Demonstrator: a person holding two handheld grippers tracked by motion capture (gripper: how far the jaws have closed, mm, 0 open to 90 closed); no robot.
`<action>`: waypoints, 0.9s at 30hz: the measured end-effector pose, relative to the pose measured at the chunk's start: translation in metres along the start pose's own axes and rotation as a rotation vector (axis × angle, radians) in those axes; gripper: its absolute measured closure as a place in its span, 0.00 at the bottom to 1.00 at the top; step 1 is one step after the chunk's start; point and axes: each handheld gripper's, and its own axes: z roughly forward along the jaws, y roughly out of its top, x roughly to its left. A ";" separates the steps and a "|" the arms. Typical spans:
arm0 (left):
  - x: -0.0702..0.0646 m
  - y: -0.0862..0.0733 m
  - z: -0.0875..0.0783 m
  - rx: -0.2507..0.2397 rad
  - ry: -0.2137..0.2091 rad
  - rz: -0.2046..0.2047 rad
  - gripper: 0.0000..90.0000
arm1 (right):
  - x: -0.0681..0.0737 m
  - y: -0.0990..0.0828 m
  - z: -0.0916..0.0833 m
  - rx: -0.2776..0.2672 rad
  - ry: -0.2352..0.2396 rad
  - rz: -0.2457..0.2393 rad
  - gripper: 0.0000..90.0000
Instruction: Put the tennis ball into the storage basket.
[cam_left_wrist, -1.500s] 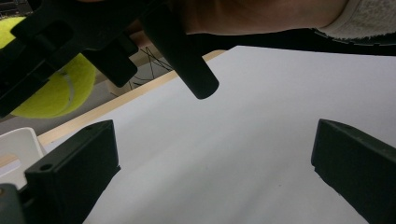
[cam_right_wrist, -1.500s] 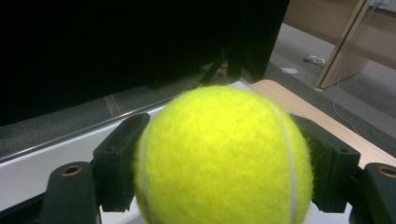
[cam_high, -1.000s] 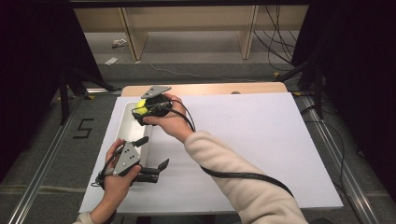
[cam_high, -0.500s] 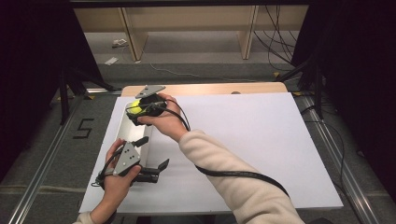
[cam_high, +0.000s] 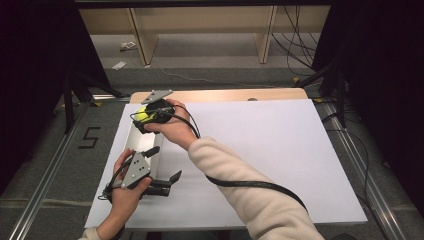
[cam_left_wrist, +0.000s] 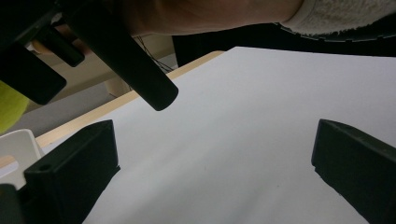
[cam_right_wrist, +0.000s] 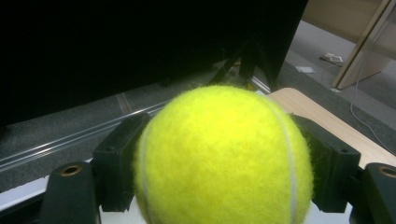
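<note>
A yellow tennis ball (cam_high: 141, 116) is clamped in my right gripper (cam_high: 144, 119), which hangs over the far end of a long white tray (cam_high: 141, 143) at the table's left side. In the right gripper view the ball (cam_right_wrist: 224, 158) sits between both black fingers (cam_right_wrist: 119, 163), pressed on each side. My left gripper (cam_high: 164, 163) is held near the front left of the table with its jaws wide apart and nothing between them. In the left gripper view those jaws frame bare white table (cam_left_wrist: 233, 140), and a sliver of the ball (cam_left_wrist: 8, 108) and a tray corner (cam_left_wrist: 16, 145) show at the left.
A white sheet (cam_high: 280, 155) covers the table, with a strip of wood (cam_high: 225, 95) at its far edge. Metal rails (cam_high: 45, 170) run along both sides. Wooden shelving (cam_high: 200, 30) stands on the floor beyond. The right forearm (cam_high: 235, 185) crosses the table's front middle.
My right gripper has carried the tennis ball a little to the left, over the tray's far end. The left gripper has stayed where it was, open.
</note>
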 end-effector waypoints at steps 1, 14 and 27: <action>0.000 0.000 0.000 0.001 -0.001 0.000 0.00 | 0.000 0.001 0.000 0.001 0.002 -0.004 0.29; -0.001 0.000 0.000 0.002 -0.005 0.002 0.00 | 0.003 0.002 0.014 0.029 0.011 -0.005 0.29; -0.001 0.000 0.000 0.005 -0.008 0.007 0.00 | 0.002 -0.001 0.023 0.065 0.017 -0.003 0.29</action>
